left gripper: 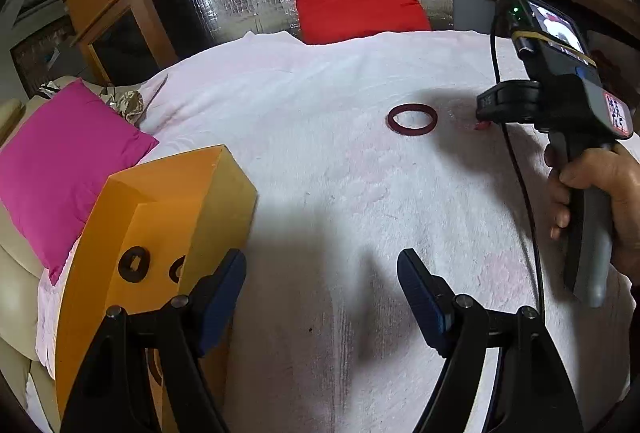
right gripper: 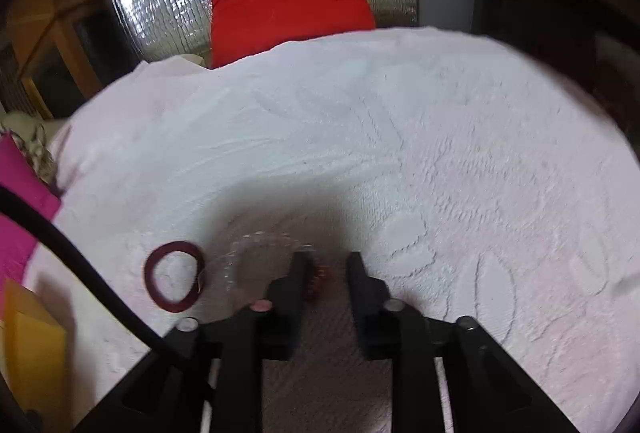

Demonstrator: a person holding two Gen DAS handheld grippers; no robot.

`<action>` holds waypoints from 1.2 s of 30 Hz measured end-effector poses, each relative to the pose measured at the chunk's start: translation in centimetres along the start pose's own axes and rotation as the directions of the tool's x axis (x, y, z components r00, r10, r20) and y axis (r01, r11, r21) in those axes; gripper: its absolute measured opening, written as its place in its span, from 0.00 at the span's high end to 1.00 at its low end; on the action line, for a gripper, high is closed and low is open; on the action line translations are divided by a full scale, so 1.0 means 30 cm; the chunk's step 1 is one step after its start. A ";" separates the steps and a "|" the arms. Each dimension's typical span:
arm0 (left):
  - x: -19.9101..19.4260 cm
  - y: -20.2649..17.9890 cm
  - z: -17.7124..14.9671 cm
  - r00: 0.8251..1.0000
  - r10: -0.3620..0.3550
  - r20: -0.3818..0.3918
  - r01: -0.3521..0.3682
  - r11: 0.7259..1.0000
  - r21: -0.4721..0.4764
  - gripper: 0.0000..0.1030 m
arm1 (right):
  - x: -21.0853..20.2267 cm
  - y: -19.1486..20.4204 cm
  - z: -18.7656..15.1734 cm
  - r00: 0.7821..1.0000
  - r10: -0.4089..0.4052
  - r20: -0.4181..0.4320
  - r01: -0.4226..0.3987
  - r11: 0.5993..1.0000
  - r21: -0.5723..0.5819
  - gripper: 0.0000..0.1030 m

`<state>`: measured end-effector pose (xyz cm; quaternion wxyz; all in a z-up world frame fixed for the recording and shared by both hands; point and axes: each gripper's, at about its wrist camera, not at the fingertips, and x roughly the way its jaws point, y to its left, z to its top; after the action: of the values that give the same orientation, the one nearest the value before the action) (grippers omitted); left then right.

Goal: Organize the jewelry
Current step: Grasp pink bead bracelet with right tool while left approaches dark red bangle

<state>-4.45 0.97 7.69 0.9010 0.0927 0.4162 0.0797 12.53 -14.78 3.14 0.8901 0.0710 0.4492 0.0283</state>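
**Desk:** Start with the left wrist view. What have you got?

**Operator:** My left gripper hangs over the white towel with its jaws wide and only bare towel between them. The orange box sits just beside its left finger. Well ahead of the jaws lies a dark red bangle, flat on the towel. To the right of it I see my right gripper, pointed down at the cloth and held by a hand. A small red piece shows right at its tip. From here I cannot tell how those jaws stand.

**Desk:** And the right wrist view?

**Operator:** It is somewhat blurred. The right gripper has its jaws narrow, with a slim gap of towel showing between them. The red beaded piece lies inside that gap, against the inner face of the left finger; the other finger looks apart from it. A clear beaded bracelet curves just outside the left finger, and the bangle lies beyond it, further left, close to the bracelet.
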 end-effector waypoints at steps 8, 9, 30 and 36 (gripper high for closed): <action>-0.001 0.023 0.002 1.000 -0.019 -0.003 0.018 0.999 -0.040 0.24 | -0.052 -0.025 -0.037 1.000 0.002 -0.022 -0.002 1.000 -0.030 0.93; 0.000 0.020 0.003 1.000 -0.022 -0.004 0.022 0.999 -0.046 0.24 | -0.065 -0.028 -0.046 1.000 0.002 -0.031 -0.003 0.999 -0.038 0.93; 0.058 -0.082 0.065 0.990 -0.141 0.012 0.142 0.982 -0.124 0.24 | -0.279 -0.269 -0.286 0.974 0.074 -0.215 -0.072 0.997 0.015 0.93; 0.163 -0.042 0.169 0.983 -0.183 -0.001 0.174 0.936 -0.307 0.24 | -0.242 -0.297 -0.244 0.958 0.128 -0.259 -0.117 0.992 0.056 0.92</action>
<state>2.65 0.31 7.01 0.9018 -0.0872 0.4187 0.0625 2.20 -23.69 3.27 0.8180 0.1121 0.5580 0.0835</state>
